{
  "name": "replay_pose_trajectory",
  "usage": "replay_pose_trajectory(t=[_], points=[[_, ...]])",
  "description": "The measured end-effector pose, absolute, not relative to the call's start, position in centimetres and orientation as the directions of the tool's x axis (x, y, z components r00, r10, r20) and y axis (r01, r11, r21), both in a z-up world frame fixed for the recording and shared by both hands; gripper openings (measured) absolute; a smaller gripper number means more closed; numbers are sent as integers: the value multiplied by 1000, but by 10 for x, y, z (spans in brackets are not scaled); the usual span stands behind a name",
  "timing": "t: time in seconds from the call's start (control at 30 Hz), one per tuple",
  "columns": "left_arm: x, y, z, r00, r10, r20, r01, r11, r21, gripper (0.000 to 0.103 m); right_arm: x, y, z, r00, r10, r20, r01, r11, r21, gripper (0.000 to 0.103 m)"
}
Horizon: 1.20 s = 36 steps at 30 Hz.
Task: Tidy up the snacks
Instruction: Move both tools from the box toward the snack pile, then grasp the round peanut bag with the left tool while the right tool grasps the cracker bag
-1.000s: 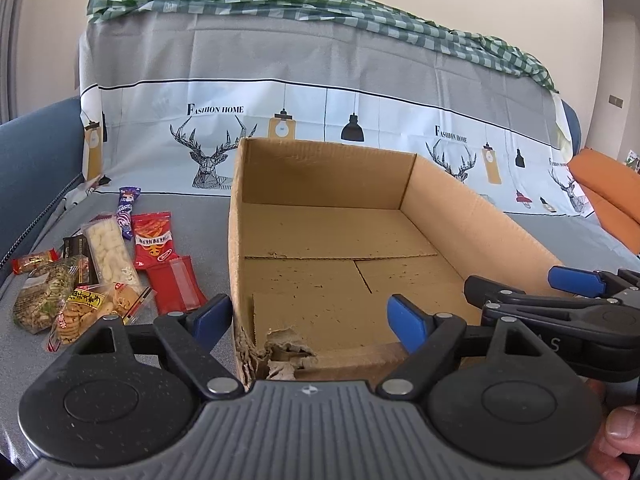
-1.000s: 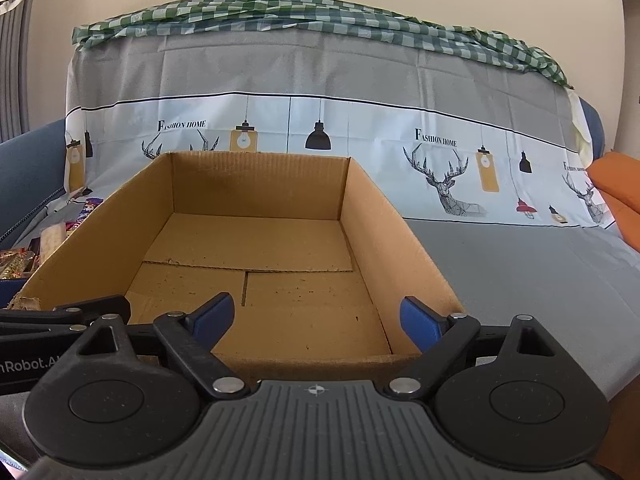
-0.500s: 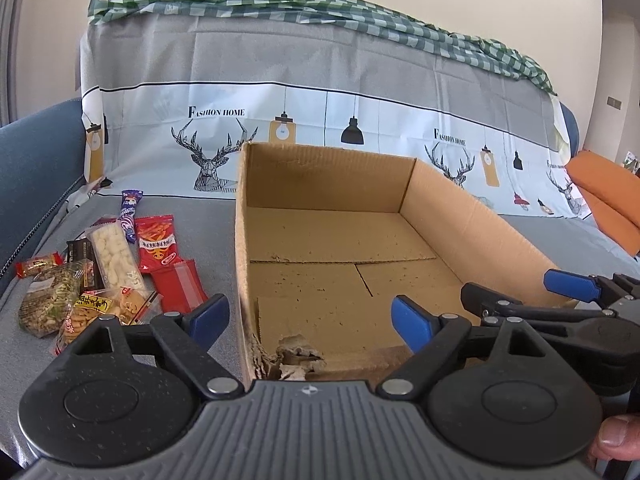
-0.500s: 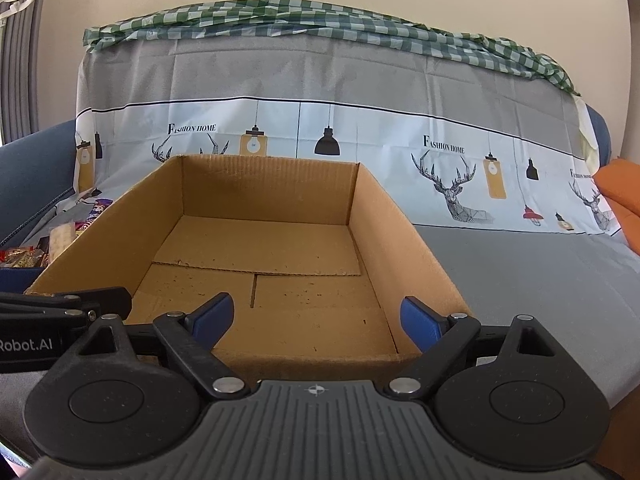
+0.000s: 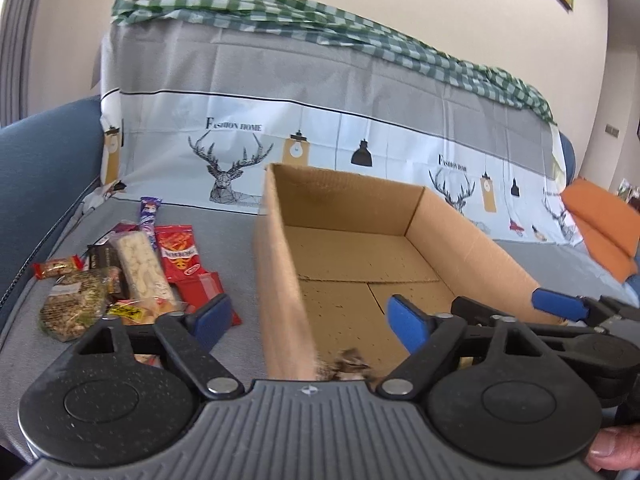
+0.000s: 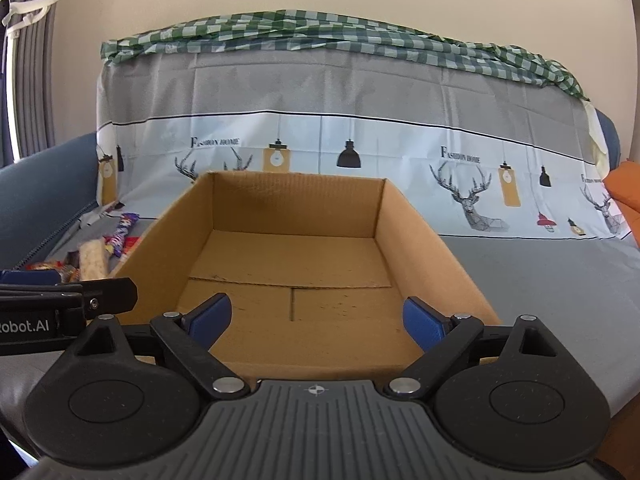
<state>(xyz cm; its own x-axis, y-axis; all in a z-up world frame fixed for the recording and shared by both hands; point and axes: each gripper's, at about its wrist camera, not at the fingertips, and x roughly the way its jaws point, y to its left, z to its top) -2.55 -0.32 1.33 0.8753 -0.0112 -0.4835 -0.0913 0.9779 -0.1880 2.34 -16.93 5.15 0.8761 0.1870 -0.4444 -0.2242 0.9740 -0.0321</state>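
Snacks [image 5: 136,276] are being left piled on sofa beside empty box [image 5: 360,264] | left tool [image 5: 308,320] is being narrowed, nothing between; right tool [image 6: 316,320] is being kept spread, empty | 1 packet is best being approached squarely.

left hand-held gripper [image 5: 308,318] shifted, jaws closing

cardboard box [image 5: 472,240]: 1 | snack packets [image 5: 140,268]: about 8 | grippers: 2
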Motion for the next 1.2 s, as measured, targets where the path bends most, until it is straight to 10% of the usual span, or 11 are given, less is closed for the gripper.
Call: replay_pose_trajectory(t=[0.13,0.47,0.67,1.2], points=[[-21,34,25,856,-56,-513,-80,968,-239,48,17,-148,62,867,250,-431,-274,962,5,93],[5,180,0,805,-1,-594,-253,904,-344,47,-8,-67,76,773,507,-382,-536,844,38,66],[4,230,-22,754,42,-655,-459,747,-481,76,-1,-8,61,679,595,-430,-660,751,-3,73],[39,235,-55,625,91,-775,-548,759,-353,96,75,80,-25,544,563,-622,-747,663,-53,100]])
